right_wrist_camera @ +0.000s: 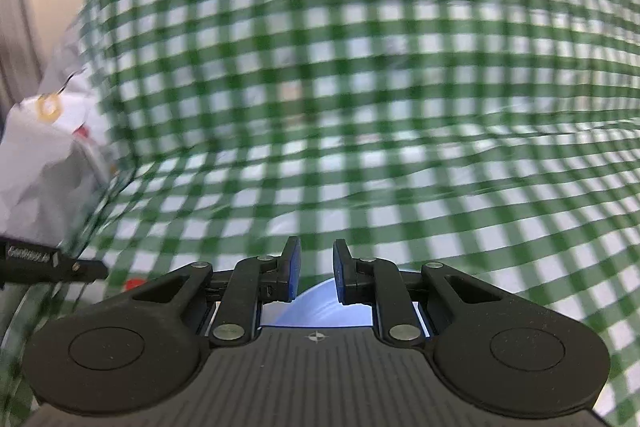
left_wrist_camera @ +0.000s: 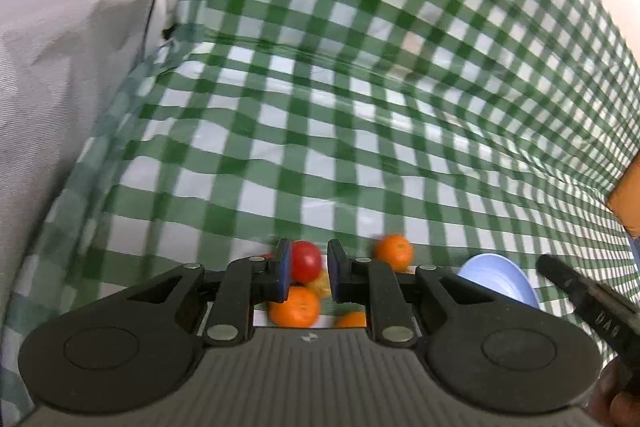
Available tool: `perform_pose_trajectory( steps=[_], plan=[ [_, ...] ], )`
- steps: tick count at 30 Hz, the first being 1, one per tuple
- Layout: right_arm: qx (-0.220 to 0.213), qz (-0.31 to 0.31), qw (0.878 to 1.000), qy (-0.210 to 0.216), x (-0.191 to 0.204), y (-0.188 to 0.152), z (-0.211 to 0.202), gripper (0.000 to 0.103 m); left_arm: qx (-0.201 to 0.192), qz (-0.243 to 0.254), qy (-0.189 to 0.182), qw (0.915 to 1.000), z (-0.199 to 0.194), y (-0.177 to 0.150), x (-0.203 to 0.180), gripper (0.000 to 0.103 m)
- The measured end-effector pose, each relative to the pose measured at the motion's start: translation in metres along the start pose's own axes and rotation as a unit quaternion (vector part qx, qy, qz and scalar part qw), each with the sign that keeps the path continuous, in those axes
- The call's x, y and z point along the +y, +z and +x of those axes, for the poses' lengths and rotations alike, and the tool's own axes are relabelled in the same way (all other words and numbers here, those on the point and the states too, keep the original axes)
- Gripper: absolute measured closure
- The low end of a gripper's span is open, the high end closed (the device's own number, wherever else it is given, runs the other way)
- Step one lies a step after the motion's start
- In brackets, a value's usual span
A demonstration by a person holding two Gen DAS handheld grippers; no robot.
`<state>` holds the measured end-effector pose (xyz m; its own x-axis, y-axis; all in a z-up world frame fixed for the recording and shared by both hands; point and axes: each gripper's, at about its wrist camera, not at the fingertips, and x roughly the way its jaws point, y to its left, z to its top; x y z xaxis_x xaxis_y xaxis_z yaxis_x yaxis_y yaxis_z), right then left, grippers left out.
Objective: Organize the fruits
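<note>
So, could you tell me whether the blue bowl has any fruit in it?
Seemingly empty: the blue bowl shows bare interior; the oranges and red fruit lie outside on the cloth.

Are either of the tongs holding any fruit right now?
No. Left tongs and right tongs are both shut with nothing held between the pads.

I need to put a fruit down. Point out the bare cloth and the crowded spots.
Free: the wide checked tablecloth ahead of the left gripper, between the white bag and the cloth's raised back. Crowded: the near edge, with the red fruit, oranges and blue bowl.
</note>
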<state>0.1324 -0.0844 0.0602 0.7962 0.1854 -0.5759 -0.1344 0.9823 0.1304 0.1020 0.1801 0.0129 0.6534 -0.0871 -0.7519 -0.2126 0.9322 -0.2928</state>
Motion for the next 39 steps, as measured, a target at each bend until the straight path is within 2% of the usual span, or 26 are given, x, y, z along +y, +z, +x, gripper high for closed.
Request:
perform_pose_trajectory(
  steps=[5, 12, 18, 20, 21, 23, 30, 33, 36, 39],
  plan=[
    [0.035, -0.027, 0.999, 0.028, 0.035, -0.006, 0.024, 0.085, 0.019, -0.033, 0.008, 0.9992, 0.006, 0.001, 0.019, 0.084],
    [0.081, -0.061, 0.994, 0.031, 0.066, -0.016, 0.055, 0.082, 0.039, -0.044, 0.002, 0.9983, 0.017, 0.003, 0.026, 0.079],
    [0.102, -0.095, 0.990, 0.019, 0.077, -0.022, 0.083, 0.075, 0.049, -0.028, -0.004, 0.9984, 0.030, 0.005, 0.015, 0.061],
    [0.107, -0.103, 0.989, 0.017, 0.080, -0.023, 0.092, 0.071, 0.049, -0.025, -0.004, 0.9985, 0.034, 0.005, 0.010, 0.057],
    [0.112, -0.109, 0.988, 0.016, 0.081, -0.024, 0.097, 0.064, 0.050, -0.022, -0.004, 0.9985, 0.037, 0.006, 0.007, 0.056],
    [0.126, -0.119, 0.985, 0.013, 0.084, -0.026, 0.106, 0.062, 0.050, -0.015, 0.001, 0.9986, 0.042, 0.006, 0.002, 0.051],
    [0.162, -0.153, 0.975, -0.009, 0.092, -0.039, 0.127, 0.062, 0.065, 0.026, 0.033, 0.9970, 0.061, 0.003, -0.013, 0.050],
    [0.168, -0.148, 0.975, -0.011, 0.089, -0.040, 0.130, 0.062, 0.073, 0.040, 0.041, 0.9957, 0.067, 0.000, -0.017, 0.050],
    [0.170, -0.142, 0.975, -0.004, 0.086, -0.041, 0.130, 0.074, 0.073, 0.049, 0.044, 0.9951, 0.070, 0.000, -0.019, 0.051],
    [0.171, -0.145, 0.975, -0.001, 0.085, -0.042, 0.129, 0.074, 0.073, 0.061, 0.055, 0.9940, 0.071, -0.001, -0.021, 0.057]
  ],
)
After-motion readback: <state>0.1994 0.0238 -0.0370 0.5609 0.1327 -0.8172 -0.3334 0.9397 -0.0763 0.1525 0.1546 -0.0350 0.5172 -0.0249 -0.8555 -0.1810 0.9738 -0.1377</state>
